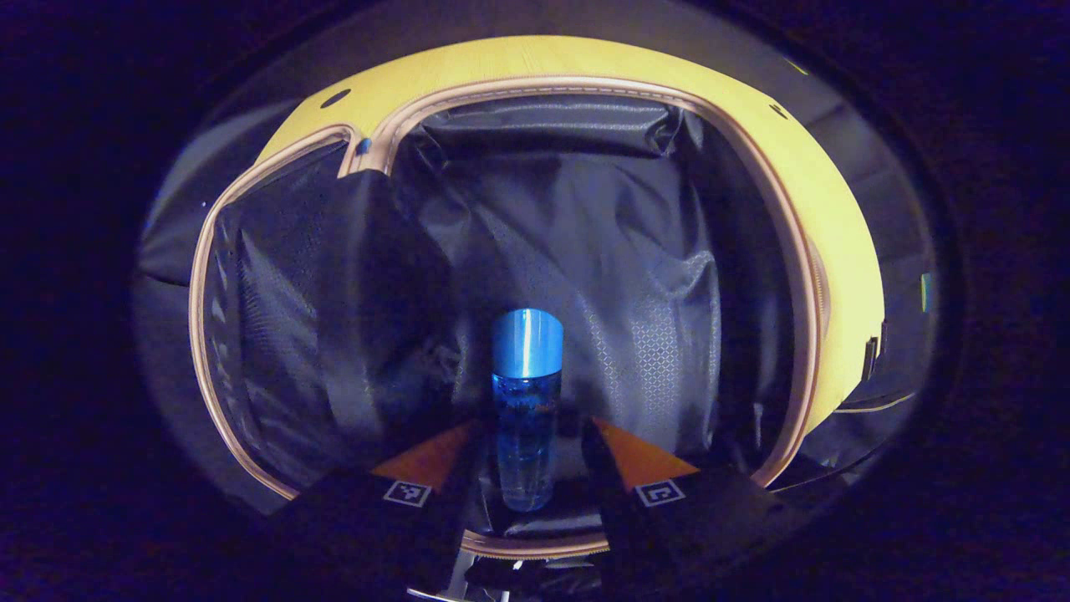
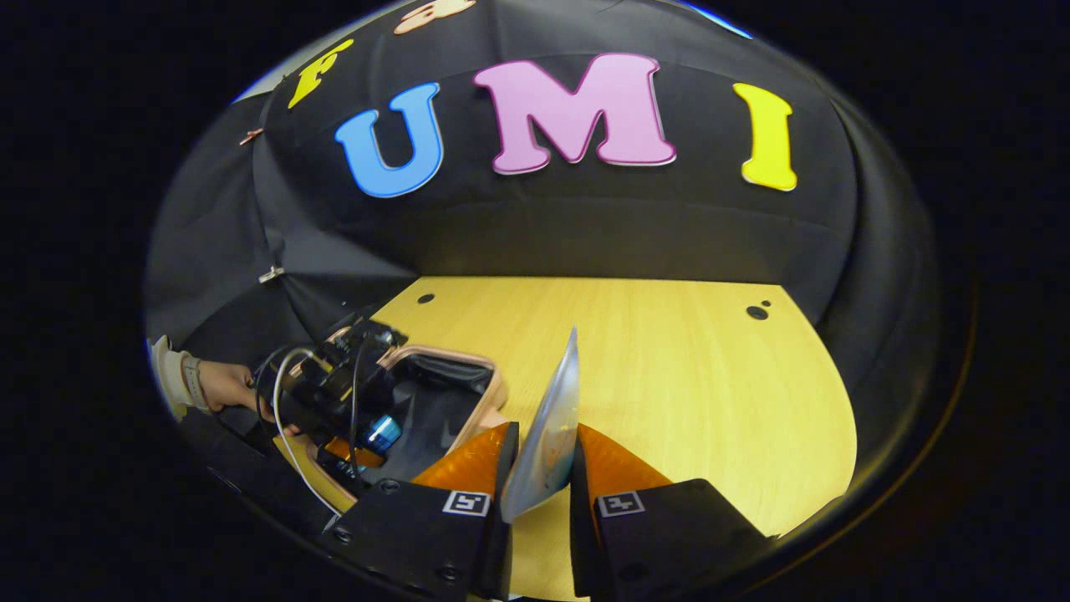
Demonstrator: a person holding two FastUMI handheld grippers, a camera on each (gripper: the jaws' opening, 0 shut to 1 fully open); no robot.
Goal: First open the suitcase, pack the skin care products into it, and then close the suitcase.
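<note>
The suitcase [image 1: 798, 251] lies open on the wooden table [image 1: 518, 63], its dark lining facing up inside a pinkish zipper rim. A clear blue bottle [image 1: 527, 343] with a shiny blue cap stands between the fingers of my left gripper [image 1: 531, 425], which is shut on it low over the lining. In the right gripper view that same left gripper [image 2: 334, 401] hangs over the suitcase [image 2: 493, 376] with the blue bottle [image 2: 383, 433] in it. My right gripper [image 2: 543, 428] is shut on a flat silvery sachet [image 2: 556, 401], seen edge-on, above the table just right of the suitcase.
A person's hand [image 2: 221, 385] with a wristband holds the left gripper at the far left. Bare wooden table [image 2: 669, 376] stretches to the right and back, ending at the black cloth wall. Two small dark holes sit near the table's far corners.
</note>
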